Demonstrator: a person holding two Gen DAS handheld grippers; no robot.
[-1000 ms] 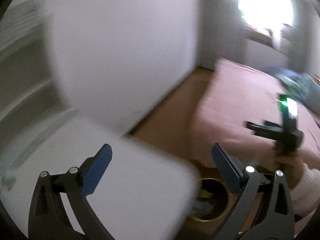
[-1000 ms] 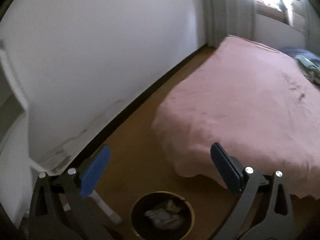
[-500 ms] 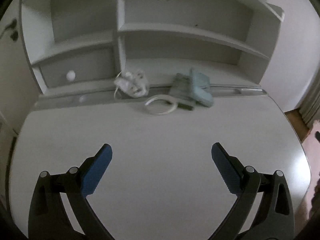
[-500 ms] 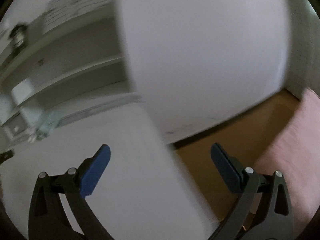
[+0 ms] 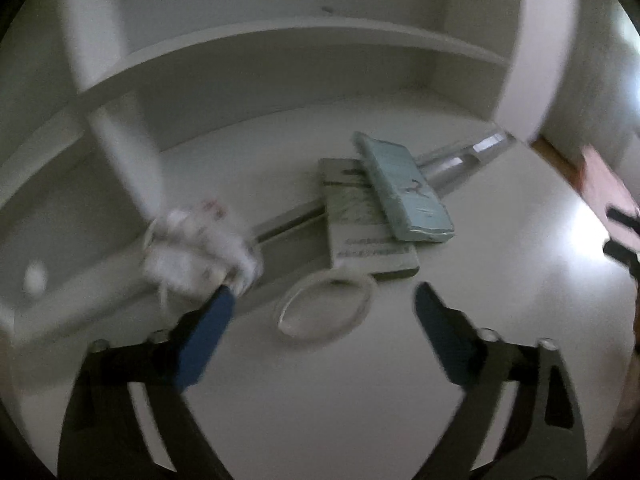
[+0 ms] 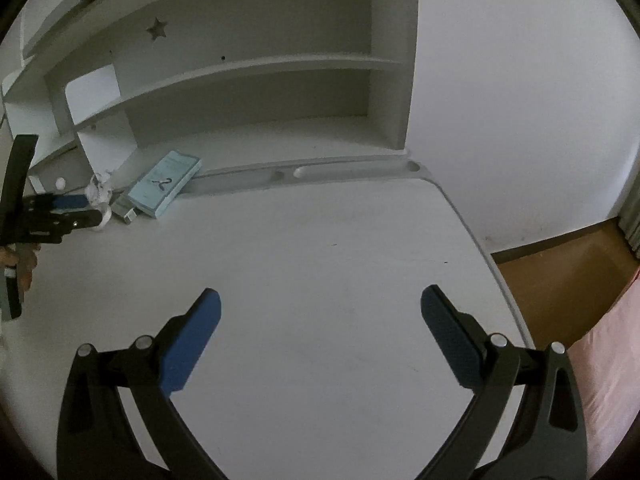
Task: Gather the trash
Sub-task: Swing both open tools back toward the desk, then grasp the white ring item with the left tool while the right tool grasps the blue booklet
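Note:
On the white desk [image 5: 360, 400], a crumpled white paper wad [image 5: 196, 248] lies at the foot of the shelf unit. My left gripper [image 5: 324, 290] hangs close over the desk with its jaws closing. Its left fingertip is right against the wad, and a clear plastic ring [image 5: 324, 308] lies flat between the fingers; the pads press on nothing. In the right wrist view the left gripper [image 6: 60, 208] sits at the far left beside the wad [image 6: 100, 192]. My right gripper [image 6: 320, 292] stands open over bare desk [image 6: 320, 240], with nothing between its fingers.
Two stacked books [image 5: 384, 208] lie just behind the ring, and they show again as books [image 6: 164, 186] in the right wrist view. A white shelf unit [image 6: 248, 68] backs the desk. Right of the desk edge are wooden floor [image 6: 568, 272] and a pink bed [image 6: 608, 360].
Both views swung from the floor, bin and bed round to the desk. The left gripper then came in close to the wad and ring, and its jaws narrowed a little.

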